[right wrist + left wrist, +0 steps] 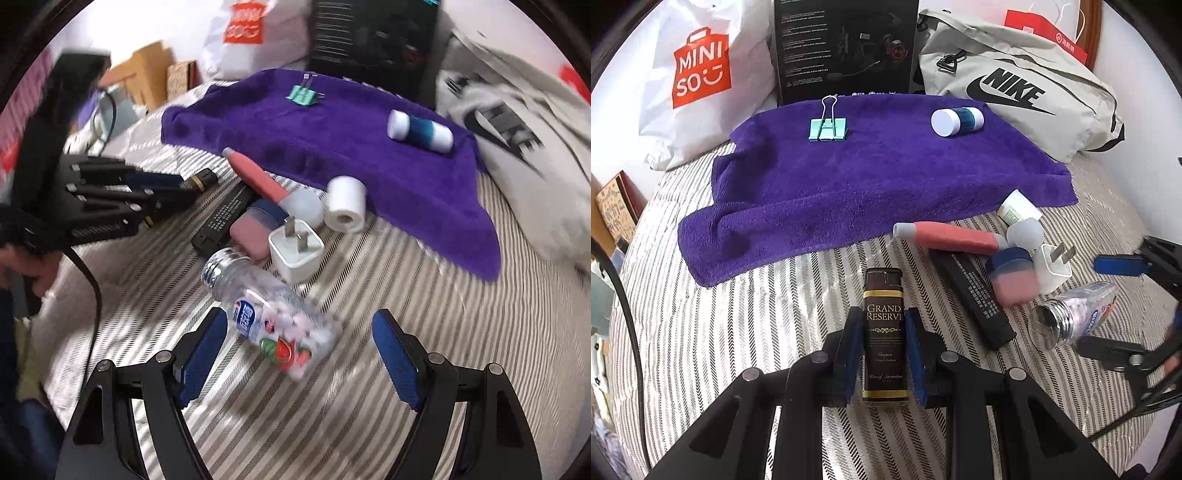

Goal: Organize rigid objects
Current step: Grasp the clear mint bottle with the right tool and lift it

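My left gripper (882,325) is shut on a dark brown Grand Reserve bottle (885,332), held just above the striped bed; the bottle (197,181) also shows in the right wrist view. My right gripper (299,332) is open, its blue pads either side of a clear candy bottle (271,314) lying on the bed without a cap. A purple towel (857,177) carries a mint binder clip (827,127) and a white-and-teal container (955,119). Beside it lie a pink tube (955,239), a black bar (975,297), a white charger plug (295,251) and a pink eraser (1014,282).
A white Miniso bag (698,74), a black box (846,48) and a grey Nike bag (1015,88) line the back of the bed. Cardboard boxes (147,70) stand to the left. A small white roll (345,208) sits at the towel's edge.
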The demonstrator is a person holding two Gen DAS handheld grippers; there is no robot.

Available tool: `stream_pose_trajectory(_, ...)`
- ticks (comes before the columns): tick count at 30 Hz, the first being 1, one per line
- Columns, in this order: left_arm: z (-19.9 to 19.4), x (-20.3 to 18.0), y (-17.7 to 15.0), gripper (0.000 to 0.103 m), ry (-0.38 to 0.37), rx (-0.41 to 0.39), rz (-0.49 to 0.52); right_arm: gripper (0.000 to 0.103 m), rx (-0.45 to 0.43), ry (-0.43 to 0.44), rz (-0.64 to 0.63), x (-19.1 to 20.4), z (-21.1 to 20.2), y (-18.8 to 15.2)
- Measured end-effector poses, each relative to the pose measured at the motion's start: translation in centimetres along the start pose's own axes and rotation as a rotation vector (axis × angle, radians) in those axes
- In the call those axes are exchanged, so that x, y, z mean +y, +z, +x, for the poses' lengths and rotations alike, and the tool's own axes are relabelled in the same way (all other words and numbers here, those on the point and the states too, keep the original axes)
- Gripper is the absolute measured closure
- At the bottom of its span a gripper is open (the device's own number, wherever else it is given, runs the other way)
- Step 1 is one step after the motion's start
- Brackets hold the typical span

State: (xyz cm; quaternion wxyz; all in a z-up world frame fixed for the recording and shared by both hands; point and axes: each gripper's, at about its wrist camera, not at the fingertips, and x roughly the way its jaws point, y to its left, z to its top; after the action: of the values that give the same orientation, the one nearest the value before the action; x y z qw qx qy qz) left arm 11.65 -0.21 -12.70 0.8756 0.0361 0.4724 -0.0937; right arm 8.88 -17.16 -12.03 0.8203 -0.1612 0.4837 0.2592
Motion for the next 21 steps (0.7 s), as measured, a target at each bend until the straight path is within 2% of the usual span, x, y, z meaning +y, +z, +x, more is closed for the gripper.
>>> stream_pose_trajectory(3, 0.0, 0.0, 0.0, 0.08, -0.002, 0.0, -0.002, 0.026, -0.013, 0.007, -0.061, 0.8, 0.7, 0.4)
stream_pose_trajectory(5, 0.0, 0.0, 0.0, 0.08, -0.002, 0.0, -0.003, 0.041, 0.002, 0.032, -0.063, 0.9, 1.1, 0.4)
stream_pose_trajectory(9, -0.1, 0.1, 0.1, 0.08, -0.01, -0.001, -0.005, 0.041, 0.027, 0.035, -0.007, 0.5, 0.3, -0.4)
stream_pose_trajectory(15, -0.1, -0.2, -0.1, 0.08, 0.008, -0.009, 0.001, 0.041, 0.041, -0.016, 0.232, -2.9, -2.0, -3.2)
stream_pose_trajectory(19, -0.1, -0.2, -0.1, 0.08, 0.011, -0.013, -0.002, 0.041, 0.026, -0.102, 0.43, -7.3, -1.8, -3.6)
stream_pose_trajectory(21, -0.1, -0.1, -0.1, 0.08, 0.007, -0.01, -0.006, 0.041, 0.028, -0.099, 0.483, -8.3, -1.3, -3.5)
